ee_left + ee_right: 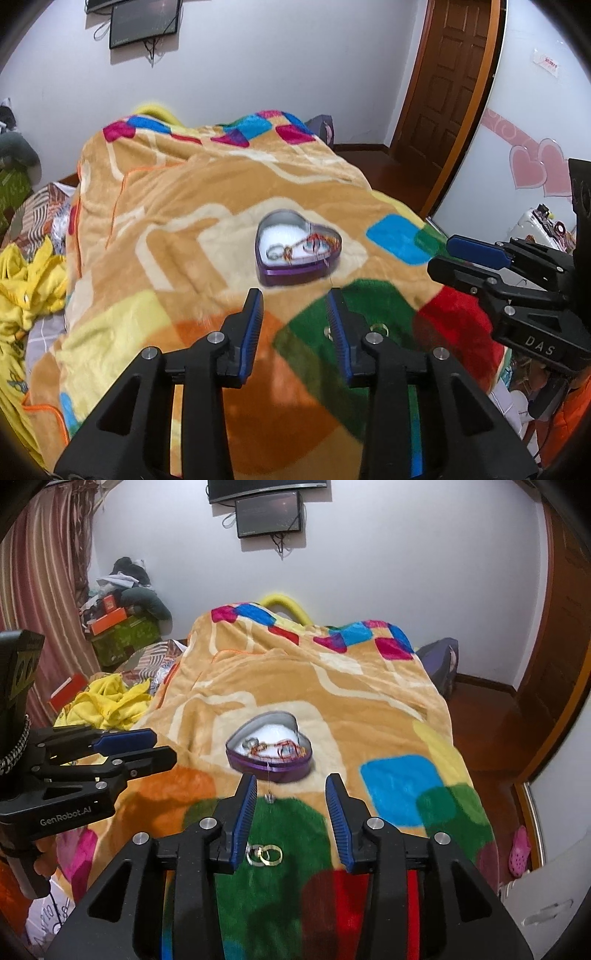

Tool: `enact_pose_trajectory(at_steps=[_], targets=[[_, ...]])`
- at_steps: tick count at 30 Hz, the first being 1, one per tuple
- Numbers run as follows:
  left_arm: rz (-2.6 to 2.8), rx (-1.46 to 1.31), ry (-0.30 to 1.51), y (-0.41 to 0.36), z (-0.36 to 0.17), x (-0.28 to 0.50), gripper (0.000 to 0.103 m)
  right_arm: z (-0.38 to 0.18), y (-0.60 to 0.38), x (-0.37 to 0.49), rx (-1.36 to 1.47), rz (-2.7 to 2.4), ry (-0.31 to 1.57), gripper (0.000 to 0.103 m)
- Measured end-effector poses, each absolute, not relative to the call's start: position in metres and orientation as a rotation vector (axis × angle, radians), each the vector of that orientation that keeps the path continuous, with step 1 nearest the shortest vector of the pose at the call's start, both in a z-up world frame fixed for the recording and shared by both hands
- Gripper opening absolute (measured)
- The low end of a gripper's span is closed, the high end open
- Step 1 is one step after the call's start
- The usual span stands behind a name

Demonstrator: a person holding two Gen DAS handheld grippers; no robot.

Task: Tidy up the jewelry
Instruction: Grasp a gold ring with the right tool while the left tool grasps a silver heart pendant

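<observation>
Left gripper [295,299] jaws are sitting spread, nothing between them, hovering over the blanket [177,229] just short of the heart-shaped tin [295,271]. Right gripper [291,784] jaws are also standing spread and gripping nothing; two linked gold rings [265,854] are lying on the green patch of blanket directly under the gap, nearer the left pad [242,823]. A small clear pendant [270,798] is resting on the blanket between the tips, hanging off a thin thread that is trailing over the tin's front wall.

Tin is sitting open, purple wall, white lining, near mid-bed. Inside it a silver ring [249,743] and a tangle of orange/red chain [284,749] are lying on the lining; finer detail is blurring out.

Each gripper is showing in the other's view, side by side and apart, both pointing toward the tin.

Further out: yellow clothing [107,701] is piling up left of the bed, a wall monitor [269,517] is hanging above the headboard end, a wooden door [447,81] is standing to the right
</observation>
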State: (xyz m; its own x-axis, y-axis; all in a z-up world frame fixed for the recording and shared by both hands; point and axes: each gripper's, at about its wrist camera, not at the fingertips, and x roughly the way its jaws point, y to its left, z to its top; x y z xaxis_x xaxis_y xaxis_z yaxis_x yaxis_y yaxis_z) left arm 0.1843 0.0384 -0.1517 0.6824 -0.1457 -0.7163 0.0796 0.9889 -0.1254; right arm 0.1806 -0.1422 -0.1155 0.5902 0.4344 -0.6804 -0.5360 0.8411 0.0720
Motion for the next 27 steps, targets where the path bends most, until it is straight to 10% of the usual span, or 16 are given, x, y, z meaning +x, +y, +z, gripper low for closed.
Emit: enact_pose_trajectory(at_steps=[27], targets=[[-0.164, -0.067, 0.942, 0.018, -0.211, 0.173, 0.035, -0.194, -0.136, 0.18, -0.101, 0.62, 0.966, 0.035]])
